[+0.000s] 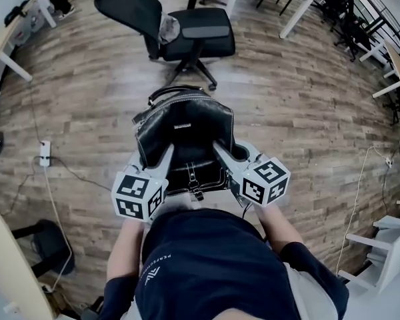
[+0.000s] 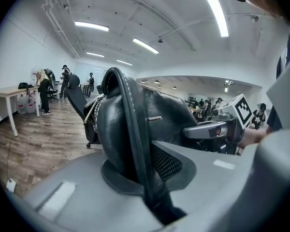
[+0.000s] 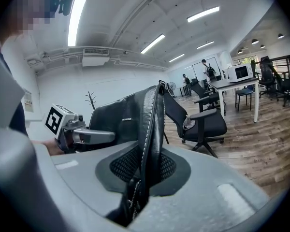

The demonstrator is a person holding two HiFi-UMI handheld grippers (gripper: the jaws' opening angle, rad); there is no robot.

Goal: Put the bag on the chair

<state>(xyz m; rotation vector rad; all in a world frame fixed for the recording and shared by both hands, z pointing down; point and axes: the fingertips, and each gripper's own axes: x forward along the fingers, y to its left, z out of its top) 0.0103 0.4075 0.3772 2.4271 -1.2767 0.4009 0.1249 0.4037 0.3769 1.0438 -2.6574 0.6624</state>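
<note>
While the left gripper (image 1: 161, 157) pinches the left edge of the black white-stitched leather bag (image 1: 185, 127) between narrow jaws, the right gripper (image 1: 224, 153) clamps its right edge likewise. The bag hangs mid-frame above the wood-plank floor (image 1: 87, 112), well apart from the black swivel office chair (image 1: 193, 35) at upper centre.

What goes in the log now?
left gripper: shut on bag | right gripper: shut on bag | chair: ahead, bag not on it
</note>
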